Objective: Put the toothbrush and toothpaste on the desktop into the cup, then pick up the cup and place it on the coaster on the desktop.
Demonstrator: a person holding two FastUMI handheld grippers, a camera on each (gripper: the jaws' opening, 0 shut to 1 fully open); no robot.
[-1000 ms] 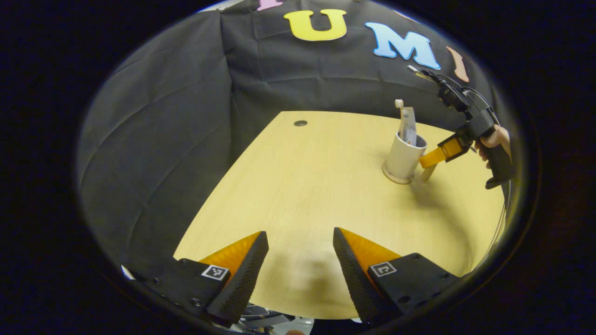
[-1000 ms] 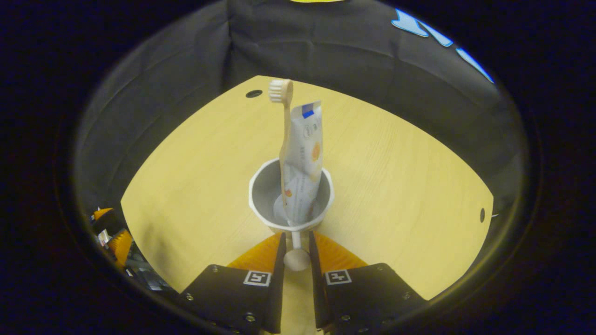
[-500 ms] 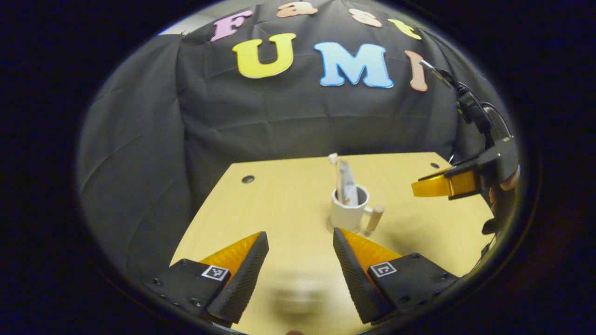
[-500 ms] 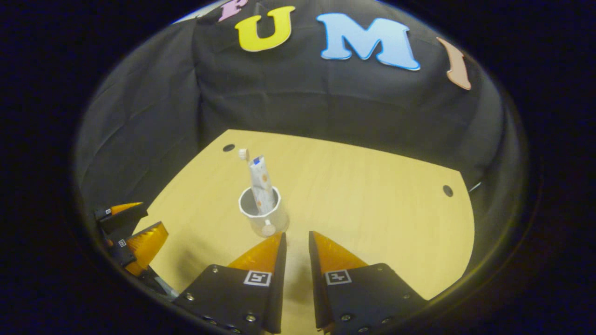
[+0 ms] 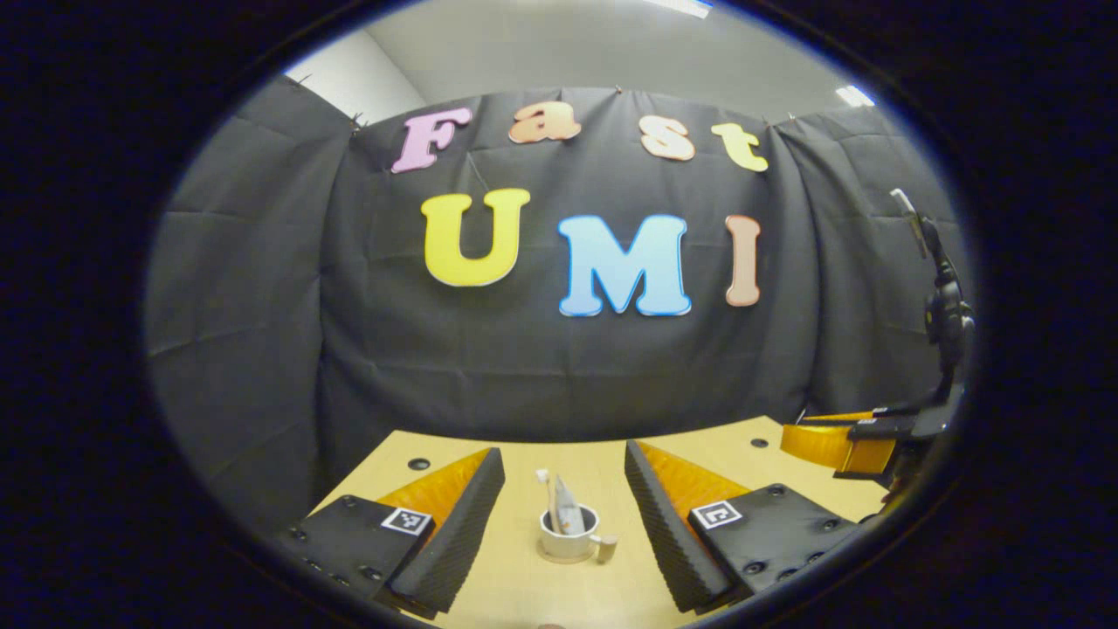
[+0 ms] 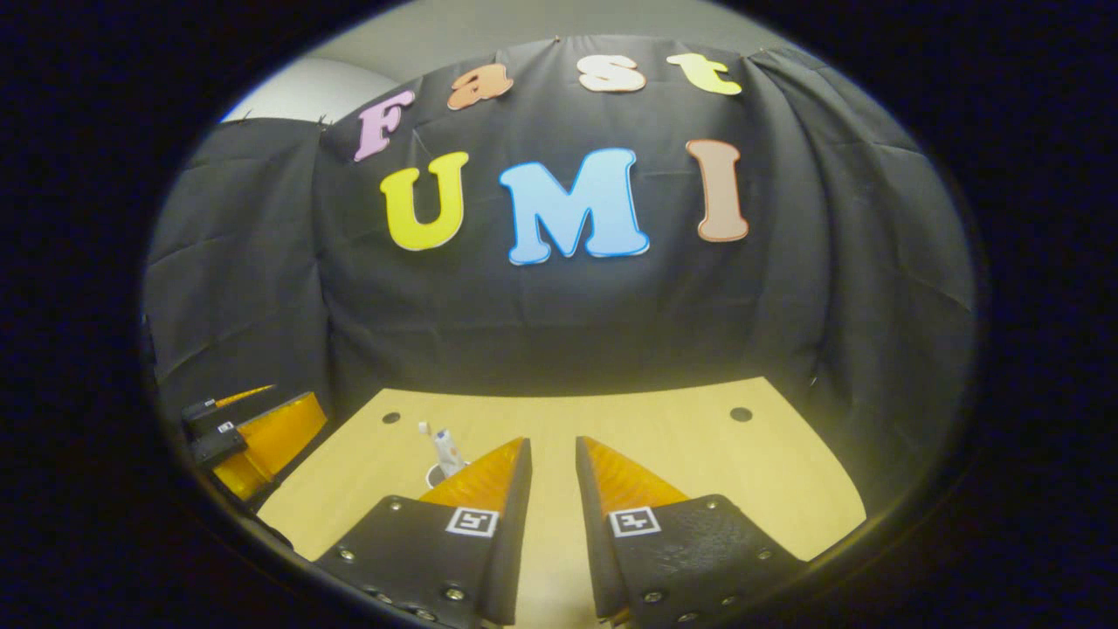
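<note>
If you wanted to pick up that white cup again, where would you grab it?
Probably by the handle. In the left gripper view the cup stands upright on the desk, and its handle sticks out sideways to the right, so tongs coming in level from that side could close across it. The toothbrush and toothpaste poke out of the top, making a grab from above awkward.

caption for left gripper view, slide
Cup holding toothbrush and toothpaste stands on desk between open left gripper fingers.

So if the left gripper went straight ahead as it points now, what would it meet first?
Probably the cup holding the toothbrush and toothpaste, centred between the left gripper's open fingers; depth is unclear, so it might pass above.
</note>
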